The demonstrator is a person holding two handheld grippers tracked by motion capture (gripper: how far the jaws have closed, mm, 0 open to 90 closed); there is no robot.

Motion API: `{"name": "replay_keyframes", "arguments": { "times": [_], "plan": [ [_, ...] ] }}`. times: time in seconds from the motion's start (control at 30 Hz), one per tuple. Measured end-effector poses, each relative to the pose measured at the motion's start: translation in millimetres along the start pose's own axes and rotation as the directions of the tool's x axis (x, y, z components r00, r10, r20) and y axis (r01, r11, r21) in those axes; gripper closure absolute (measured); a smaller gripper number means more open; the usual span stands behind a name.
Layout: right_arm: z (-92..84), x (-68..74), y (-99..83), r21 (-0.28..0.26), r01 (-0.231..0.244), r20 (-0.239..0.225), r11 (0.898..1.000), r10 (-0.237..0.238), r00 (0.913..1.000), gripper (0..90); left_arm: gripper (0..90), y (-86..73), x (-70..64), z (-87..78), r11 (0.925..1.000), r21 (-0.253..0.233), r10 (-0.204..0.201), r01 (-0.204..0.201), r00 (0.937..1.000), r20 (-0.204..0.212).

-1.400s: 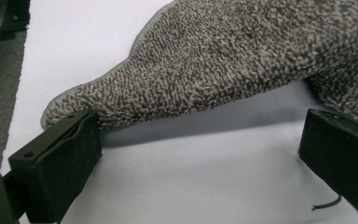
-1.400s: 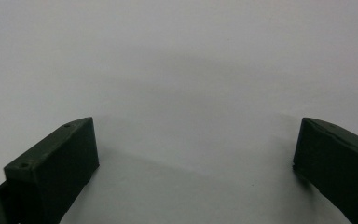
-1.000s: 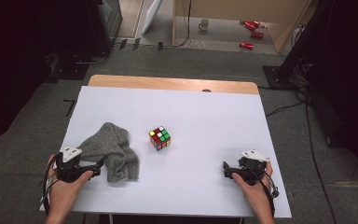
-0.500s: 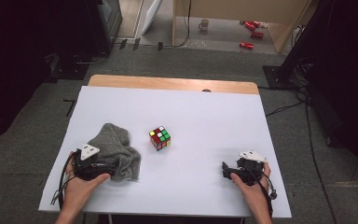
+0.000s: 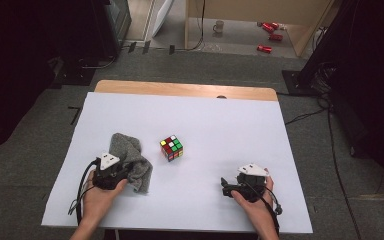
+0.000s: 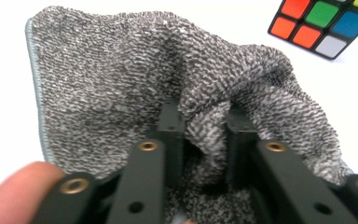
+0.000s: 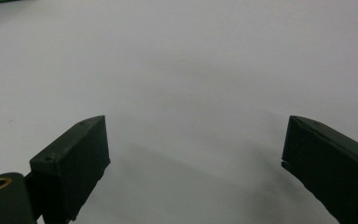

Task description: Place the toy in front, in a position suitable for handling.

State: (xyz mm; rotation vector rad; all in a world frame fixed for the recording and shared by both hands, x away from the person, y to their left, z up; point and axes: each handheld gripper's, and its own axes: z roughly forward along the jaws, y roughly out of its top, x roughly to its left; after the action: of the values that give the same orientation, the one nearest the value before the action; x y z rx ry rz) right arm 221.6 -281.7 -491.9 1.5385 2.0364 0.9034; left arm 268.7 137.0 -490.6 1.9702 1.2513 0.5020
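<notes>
- The cloth [image 5: 130, 160] is grey, speckled terry with a looped pile and a pale stitched hem along one edge; it lies bunched into soft folds on the left part of the desk [image 5: 220, 125], near the person's side.
- The left claw [image 6: 204, 122] has just been closing, and its black jaws now pinch a raised fold of the cloth between them. In the high view this left claw [image 5: 122, 167] sits at the cloth's near edge.
- The right claw [image 7: 193, 154] stands wide, with nothing between its blunt, matte black jaws, over bare white desk.
- A puzzle cube [image 5: 171, 148] with glossy coloured squares sits just right of the cloth, apart from it.
</notes>
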Motion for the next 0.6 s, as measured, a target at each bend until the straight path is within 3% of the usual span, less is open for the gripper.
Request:
{"name": "replay_keyframes", "arguments": {
  "times": [0.23,0.43,0.47,0.53,0.57,0.6],
  "plan": [
    [-4.4,14.6,4.5,-0.030,0.017,-0.046,0.999,-0.019,0.9988,7.5,82.2,4.8,-4.9,-10.8,0.9982,-0.056,0.026,-0.024,0.9985,0.047],
    [-11.3,24.2,10.9,-0.059,0.015,-0.104,0.998,-0.021,0.9943,7.6,82.5,18.3,-21.2,-25.3,0.9911,-0.117,0.075,-0.064,0.9927,0.094],
    [-14.6,30.3,13.6,-0.074,0.024,-0.144,0.997,-0.035,0.9890,7.6,82.5,23.3,-26.6,-29.7,0.9885,-0.132,0.089,-0.074,0.9901,0.109],
    [-15.8,32.6,14.6,-0.080,0.027,-0.156,0.996,-0.039,0.9870,7.6,82.5,25.9,-29.8,-31.9,0.9868,-0.142,0.096,-0.079,0.9884,0.118],
    [-19.5,39.9,17.5,-0.101,0.038,-0.194,0.994,-0.057,0.9794,7.6,82.5,28.9,-34.2,-34.4,0.9846,-0.153,0.104,-0.083,0.9861,0.130],
    [-19.5,39.9,17.5,-0.101,0.038,-0.194,0.994,-0.057,0.9794,7.6,82.5,31.1,-37.4,-36.4,0.9828,-0.161,0.113,-0.090,0.9834,0.142]
  ]
}}
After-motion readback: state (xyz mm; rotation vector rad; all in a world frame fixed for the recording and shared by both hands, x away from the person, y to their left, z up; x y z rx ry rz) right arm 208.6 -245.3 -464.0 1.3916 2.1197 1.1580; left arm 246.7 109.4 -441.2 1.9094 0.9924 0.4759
